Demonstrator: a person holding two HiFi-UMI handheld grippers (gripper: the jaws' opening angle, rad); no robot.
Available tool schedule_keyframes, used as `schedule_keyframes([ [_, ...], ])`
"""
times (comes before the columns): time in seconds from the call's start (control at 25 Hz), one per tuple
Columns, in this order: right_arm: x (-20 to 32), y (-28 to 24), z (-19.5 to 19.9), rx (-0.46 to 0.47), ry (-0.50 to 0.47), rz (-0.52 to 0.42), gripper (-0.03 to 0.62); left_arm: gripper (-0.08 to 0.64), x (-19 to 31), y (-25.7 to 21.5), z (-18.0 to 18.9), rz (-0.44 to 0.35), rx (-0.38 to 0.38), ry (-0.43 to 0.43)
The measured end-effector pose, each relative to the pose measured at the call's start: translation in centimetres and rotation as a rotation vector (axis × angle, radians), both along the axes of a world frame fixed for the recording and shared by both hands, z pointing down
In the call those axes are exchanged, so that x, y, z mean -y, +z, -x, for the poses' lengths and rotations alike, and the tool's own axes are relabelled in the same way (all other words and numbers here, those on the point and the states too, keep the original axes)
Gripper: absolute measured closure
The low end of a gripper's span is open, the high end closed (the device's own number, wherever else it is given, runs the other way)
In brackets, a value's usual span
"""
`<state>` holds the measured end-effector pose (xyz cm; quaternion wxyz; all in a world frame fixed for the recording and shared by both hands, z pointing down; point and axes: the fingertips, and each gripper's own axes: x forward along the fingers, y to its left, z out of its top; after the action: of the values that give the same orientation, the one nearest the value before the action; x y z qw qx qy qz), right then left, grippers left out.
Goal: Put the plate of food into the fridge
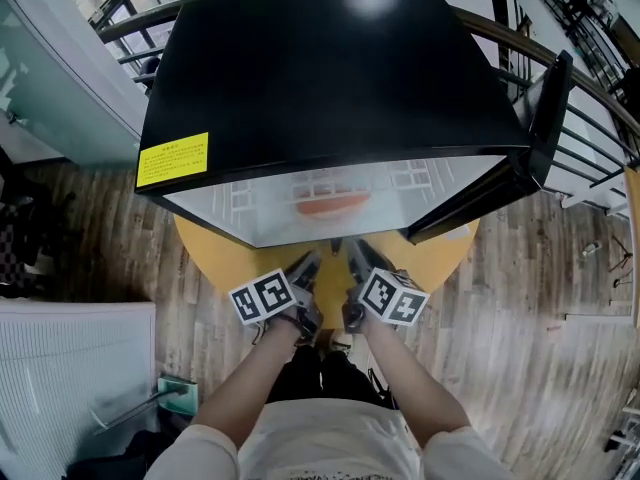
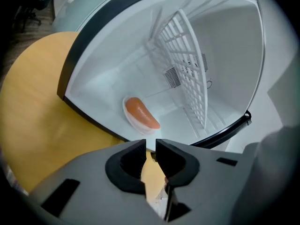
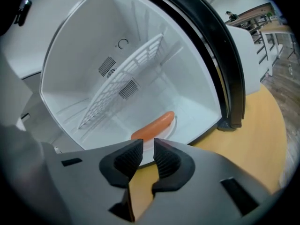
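Observation:
A white plate [image 2: 131,120] with an orange sausage [image 2: 142,112] lies on the floor of the open black fridge [image 1: 320,68], near its front edge. The head view shows the sausage [image 1: 331,205] just inside the opening. Both grippers hover over the yellow table in front of the fridge, clear of the plate. My left gripper [image 2: 150,146] has its jaws a narrow gap apart with nothing between them. My right gripper [image 3: 148,146] stands the same way, empty, with the sausage [image 3: 153,125] and plate [image 3: 173,124] just beyond it. From the head they sit side by side, left gripper [image 1: 310,260] and right gripper [image 1: 352,253].
The fridge stands on a round yellow table [image 1: 225,263], its door [image 1: 545,108] swung open to the right. A white wire shelf [image 2: 185,74] sits inside above the plate. A yellow label [image 1: 172,158] marks the fridge top. Railings run behind; wood floor surrounds the table.

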<state>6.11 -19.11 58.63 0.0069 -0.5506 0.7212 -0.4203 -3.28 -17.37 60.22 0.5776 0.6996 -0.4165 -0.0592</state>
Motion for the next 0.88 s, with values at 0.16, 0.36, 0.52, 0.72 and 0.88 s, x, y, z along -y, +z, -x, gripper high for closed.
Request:
schedule_keyframes([
  [0.16,-2.3,-2.2,0.6,0.001,-0.025,-0.039,0.532,0.508,-1.8,-2.3,0.0,-0.058,0.040,0.053],
  [0.36,-5.2,-4.8,1.4,-0.006,-0.077,-0.085,0.557,0.535,-4.8,-5.5,-0.3,-0.179,0.133,0.169],
  [0.52,-7.5,-6.8,2.0,-0.050,-0.130,-0.126,0.563,0.537,-7.1,-7.8,0.0,-0.284,0.223,0.233],
  [0.72,-10.5,-8.6,2.4,-0.161,-0.202,-0.176,0.565,0.537,-9.7,-10.1,0.9,-0.408,0.396,0.277],
  [0.88,-12.5,-8.9,2.6,-0.176,-0.225,-0.174,0.565,0.537,-11.6,-10.0,1.5,-0.378,0.421,0.259],
])
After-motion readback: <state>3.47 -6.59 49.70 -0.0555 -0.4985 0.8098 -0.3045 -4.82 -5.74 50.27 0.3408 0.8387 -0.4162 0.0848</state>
